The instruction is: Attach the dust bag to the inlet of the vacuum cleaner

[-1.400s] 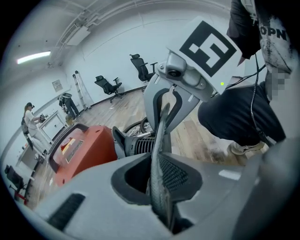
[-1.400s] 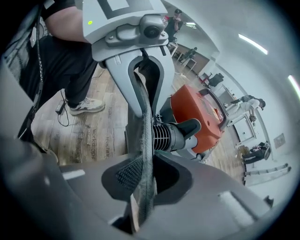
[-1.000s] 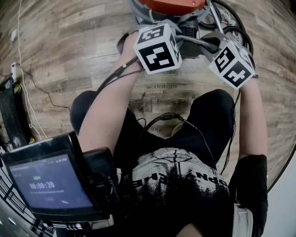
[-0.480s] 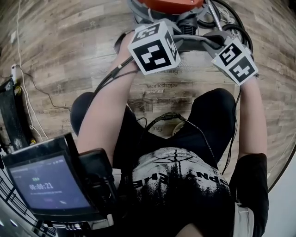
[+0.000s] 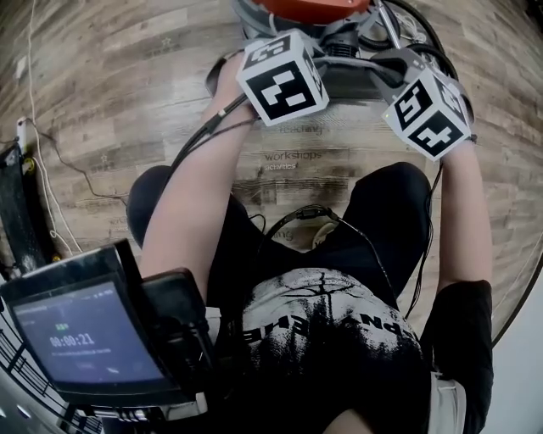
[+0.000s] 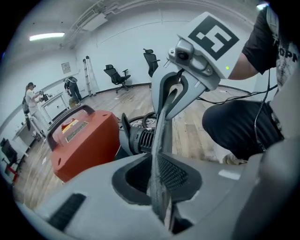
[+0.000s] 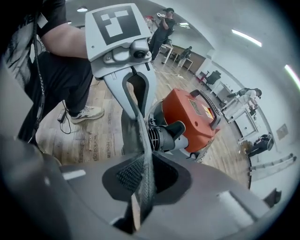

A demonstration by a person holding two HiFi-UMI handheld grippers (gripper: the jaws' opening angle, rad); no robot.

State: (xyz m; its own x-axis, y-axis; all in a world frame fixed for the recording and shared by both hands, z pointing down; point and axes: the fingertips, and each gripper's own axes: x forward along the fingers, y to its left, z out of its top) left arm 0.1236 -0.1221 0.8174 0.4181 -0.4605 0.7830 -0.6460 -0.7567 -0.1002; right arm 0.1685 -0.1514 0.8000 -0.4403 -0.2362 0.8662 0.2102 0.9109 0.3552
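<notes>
A grey fabric dust bag (image 5: 355, 78) is stretched between my two grippers, just in front of the orange vacuum cleaner (image 5: 310, 8). My left gripper (image 6: 161, 187) is shut on one edge of the bag (image 6: 160, 154); its jaws have just been closing on the fabric. My right gripper (image 7: 140, 185) has also just been closing and is pinching the opposite edge (image 7: 140, 136). Each gripper shows in the other's view, across the bag. The vacuum's black ribbed inlet (image 6: 140, 138) (image 7: 164, 136) lies right behind the bag. In the head view only the marker cubes (image 5: 282, 78) (image 5: 427, 110) show.
A person's legs and a white shoe (image 7: 86, 112) are on the wooden floor close behind the bag. A screen device (image 5: 85, 335) sits at lower left. Cables (image 5: 42, 161) and black hose coils (image 5: 428, 51) lie around. Office chairs (image 6: 115, 75) and people stand far back.
The right gripper's marker cube has tilted slightly. The left cube has edged a little toward the vacuum. The bag stays between both grippers.
</notes>
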